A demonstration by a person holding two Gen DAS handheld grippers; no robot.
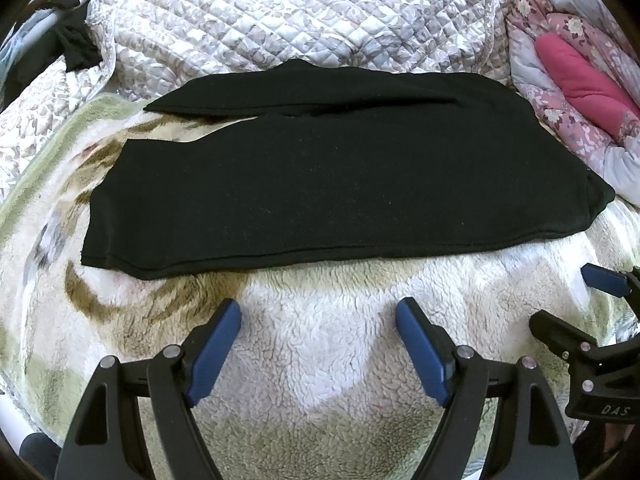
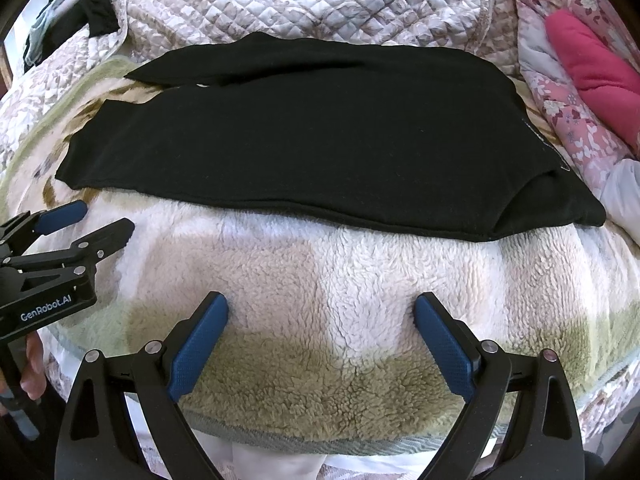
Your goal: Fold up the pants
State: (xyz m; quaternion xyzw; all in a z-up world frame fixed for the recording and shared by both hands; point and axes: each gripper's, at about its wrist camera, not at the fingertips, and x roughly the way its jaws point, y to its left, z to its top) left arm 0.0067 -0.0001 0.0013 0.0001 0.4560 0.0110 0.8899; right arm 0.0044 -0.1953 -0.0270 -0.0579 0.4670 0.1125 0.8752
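A: One pair of black pants (image 1: 320, 176) lies flat on the fleece blanket (image 1: 320, 340), legs pointing left, ahead of both grippers and touching neither.

B: Only the right wrist view shows a pale mark, maybe a label, at the waistband (image 2: 540, 140), and part of a hand (image 2: 34, 364).

A: Two grippers. The left gripper (image 1: 318, 310) has its jaws spread, nothing between them.

B: The right gripper (image 2: 321, 304) too. One quilted bedspread (image 1: 280, 12) behind, one pink cushion (image 2: 592, 68) at right.

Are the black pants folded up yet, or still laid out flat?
Laid out flat: the black pants lie lengthwise, both legs side by side, untouched by either tongs.
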